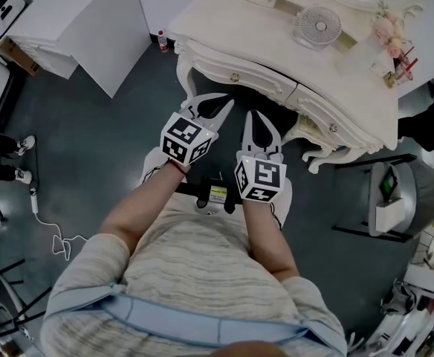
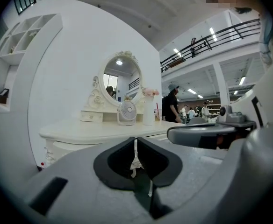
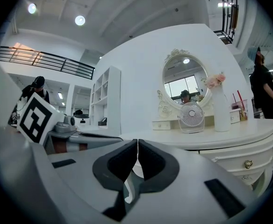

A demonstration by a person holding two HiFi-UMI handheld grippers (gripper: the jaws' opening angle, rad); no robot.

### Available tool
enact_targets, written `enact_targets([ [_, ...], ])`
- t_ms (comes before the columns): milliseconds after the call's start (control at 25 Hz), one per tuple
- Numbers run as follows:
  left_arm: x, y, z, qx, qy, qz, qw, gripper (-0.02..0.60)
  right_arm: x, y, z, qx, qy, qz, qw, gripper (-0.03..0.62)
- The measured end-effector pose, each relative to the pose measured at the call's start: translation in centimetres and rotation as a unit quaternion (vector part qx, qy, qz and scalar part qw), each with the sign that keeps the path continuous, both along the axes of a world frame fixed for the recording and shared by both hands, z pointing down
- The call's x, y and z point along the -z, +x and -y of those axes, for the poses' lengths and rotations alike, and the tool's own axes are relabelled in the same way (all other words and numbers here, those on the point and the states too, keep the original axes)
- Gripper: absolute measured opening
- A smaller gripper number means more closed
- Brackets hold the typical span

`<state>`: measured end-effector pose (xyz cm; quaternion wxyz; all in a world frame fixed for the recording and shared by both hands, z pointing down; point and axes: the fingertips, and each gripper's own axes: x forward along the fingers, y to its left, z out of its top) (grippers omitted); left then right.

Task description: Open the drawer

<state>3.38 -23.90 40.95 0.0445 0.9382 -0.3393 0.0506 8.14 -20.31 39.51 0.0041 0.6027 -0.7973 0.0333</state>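
A cream dressing table (image 1: 276, 21) stands in front of me. Its drawer fronts are closed: one with a small knob (image 1: 235, 76) and another with a knob (image 1: 333, 128) further right. My left gripper (image 1: 227, 103) is shut and empty, its tips a little short of the table's front edge. Beside it, my right gripper (image 1: 256, 114) is also shut with nothing in it. In the left gripper view the left gripper (image 2: 135, 139) points at the table's edge. In the right gripper view the right gripper (image 3: 137, 142) is shut, with a drawer knob (image 3: 247, 164) to its right.
On the tabletop stand a small fan (image 1: 319, 27), a vase of pink flowers (image 1: 388, 32) and an oval mirror (image 2: 121, 82). A red-capped bottle (image 1: 162, 41) stands on the floor by the table leg. A white counter (image 1: 68, 21) is at left, a grey chair (image 1: 395, 192) at right.
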Motion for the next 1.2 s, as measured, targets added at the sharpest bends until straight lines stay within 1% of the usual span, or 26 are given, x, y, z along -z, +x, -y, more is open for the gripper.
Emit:
enact_targets([
  [160,-0.1,-0.2,2.3,0.009,-0.002,0.02,0.9998,0.014,0.1,0.3,0.0,-0.003,0.002,0.003,1.0,0.009],
  [360,-1.9,0.3,4.4,0.013,-0.018,0.045,0.9988,0.025,0.1,0.0,-0.1,0.001,0.005,0.002,1.0,0.009],
  [480,-3.2,0.9,5.5,0.013,-0.029,0.055,0.998,0.102,0.2,-0.1,0.0,0.003,0.007,0.002,1.0,0.009],
  [720,-5.9,1.5,7.9,0.027,-0.053,0.076,0.9953,0.164,0.3,0.0,-0.1,0.005,0.01,0.005,1.0,0.009],
  [960,-8.6,1.5,10.0,0.048,-0.077,0.091,0.9918,0.181,0.4,0.1,-0.1,0.004,0.011,0.009,1.0,0.009],
  [1200,-10.6,1.9,11.5,0.055,-0.09,0.101,0.9893,0.183,0.6,0.7,-0.1,-0.006,0.018,0.014,1.0,0.009],
])
